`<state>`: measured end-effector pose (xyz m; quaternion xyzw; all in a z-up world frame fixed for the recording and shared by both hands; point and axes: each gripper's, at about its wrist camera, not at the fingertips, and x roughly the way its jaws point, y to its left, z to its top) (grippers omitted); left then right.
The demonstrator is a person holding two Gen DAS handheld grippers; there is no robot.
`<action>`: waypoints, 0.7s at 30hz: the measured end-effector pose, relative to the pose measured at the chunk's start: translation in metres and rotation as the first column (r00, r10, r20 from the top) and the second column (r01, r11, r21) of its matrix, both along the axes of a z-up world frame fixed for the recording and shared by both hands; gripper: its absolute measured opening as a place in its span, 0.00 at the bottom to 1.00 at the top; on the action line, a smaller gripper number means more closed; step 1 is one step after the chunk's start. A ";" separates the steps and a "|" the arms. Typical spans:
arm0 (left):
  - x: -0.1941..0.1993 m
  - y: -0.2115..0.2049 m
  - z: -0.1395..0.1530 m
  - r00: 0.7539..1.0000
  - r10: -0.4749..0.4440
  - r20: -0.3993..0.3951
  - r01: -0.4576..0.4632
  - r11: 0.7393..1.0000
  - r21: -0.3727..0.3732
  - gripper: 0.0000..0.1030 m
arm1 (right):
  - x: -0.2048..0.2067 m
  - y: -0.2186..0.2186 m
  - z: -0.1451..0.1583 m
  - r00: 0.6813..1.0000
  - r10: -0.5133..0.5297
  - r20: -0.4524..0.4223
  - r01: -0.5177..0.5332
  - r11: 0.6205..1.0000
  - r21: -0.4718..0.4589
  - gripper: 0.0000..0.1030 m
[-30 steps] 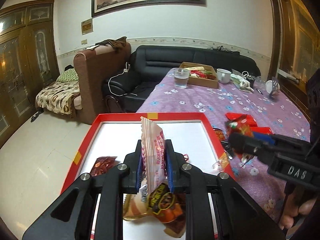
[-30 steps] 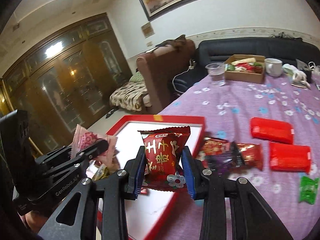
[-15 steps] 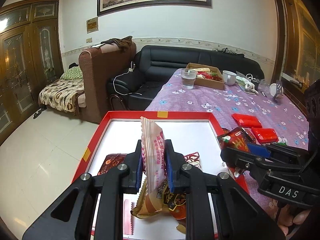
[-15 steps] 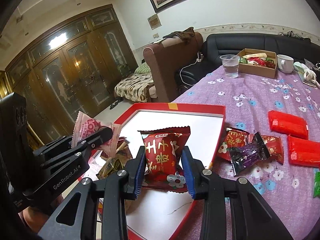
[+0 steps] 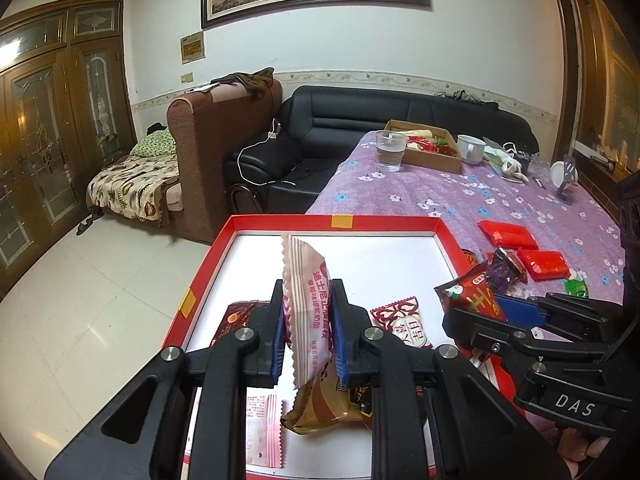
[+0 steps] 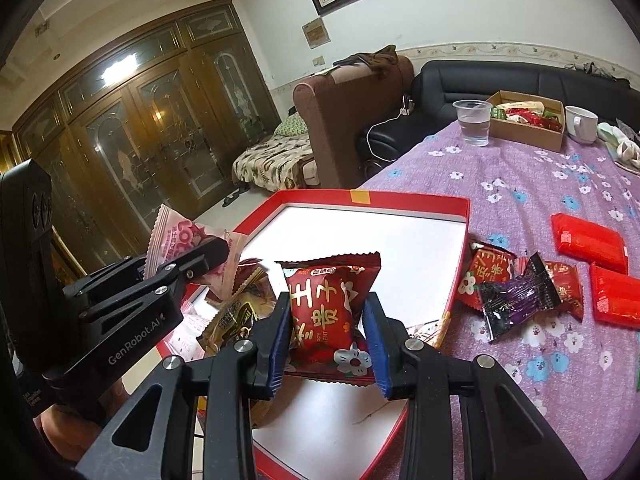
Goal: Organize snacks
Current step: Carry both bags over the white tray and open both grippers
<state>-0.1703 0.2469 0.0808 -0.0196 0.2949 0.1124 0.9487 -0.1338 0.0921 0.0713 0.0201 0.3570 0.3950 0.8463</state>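
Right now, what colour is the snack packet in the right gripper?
The snack packet in the right gripper is red with gold writing. The right wrist view shows it best.

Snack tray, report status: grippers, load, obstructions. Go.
Left gripper shut on pink snack packet. Right gripper shut on red snack packet. Both above red tray. Loose wrappers already in tray; nothing blocking.

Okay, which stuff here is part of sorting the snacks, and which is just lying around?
Part of the job:
red-rimmed white tray
pink striped snack packet, in left gripper
red foil snack packet, in right gripper
two red bricks

Just lying about:
clear plastic water cup
white ceramic mug
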 end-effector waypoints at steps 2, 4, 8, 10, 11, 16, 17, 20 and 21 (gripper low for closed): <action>0.001 0.001 -0.002 1.000 0.000 -0.009 0.000 1.000 0.001 0.17 | 0.002 0.001 -0.002 1.000 0.001 -0.006 -0.001 1.000 -0.003 0.34; 0.002 0.001 -0.005 1.000 -0.001 -0.015 0.001 1.000 0.000 0.17 | 0.002 0.002 -0.004 1.000 0.001 -0.012 -0.001 1.000 -0.006 0.34; 0.002 0.002 -0.007 1.000 -0.004 -0.016 0.004 1.000 -0.001 0.17 | 0.005 0.005 -0.009 1.000 0.000 -0.030 -0.001 1.000 -0.014 0.34; 0.001 0.004 -0.008 1.000 -0.007 -0.014 0.007 1.000 -0.004 0.17 | 0.006 0.007 -0.011 1.000 -0.001 -0.031 0.000 1.000 -0.016 0.34; 0.002 0.005 -0.008 1.000 -0.007 -0.014 0.007 1.000 -0.007 0.17 | 0.008 0.008 -0.011 1.000 -0.002 -0.031 0.001 1.000 -0.017 0.34; 0.006 -0.001 -0.006 0.999 -0.023 -0.023 0.024 0.999 0.025 0.17 | 0.011 0.005 -0.014 0.999 -0.016 -0.036 0.016 1.000 -0.001 0.34; 0.008 -0.004 -0.007 0.999 -0.023 -0.029 0.024 0.999 0.041 0.17 | 0.009 0.004 -0.014 0.999 -0.020 -0.040 0.020 1.000 0.004 0.34; 0.010 -0.009 -0.006 0.999 -0.018 -0.041 0.020 0.998 0.055 0.17 | 0.010 0.000 -0.017 0.998 -0.023 -0.059 0.023 1.000 0.000 0.35; 0.010 -0.012 -0.005 0.999 -0.016 -0.043 0.018 0.998 0.059 0.17 | 0.010 -0.001 -0.018 0.998 -0.022 -0.065 0.022 1.000 -0.006 0.37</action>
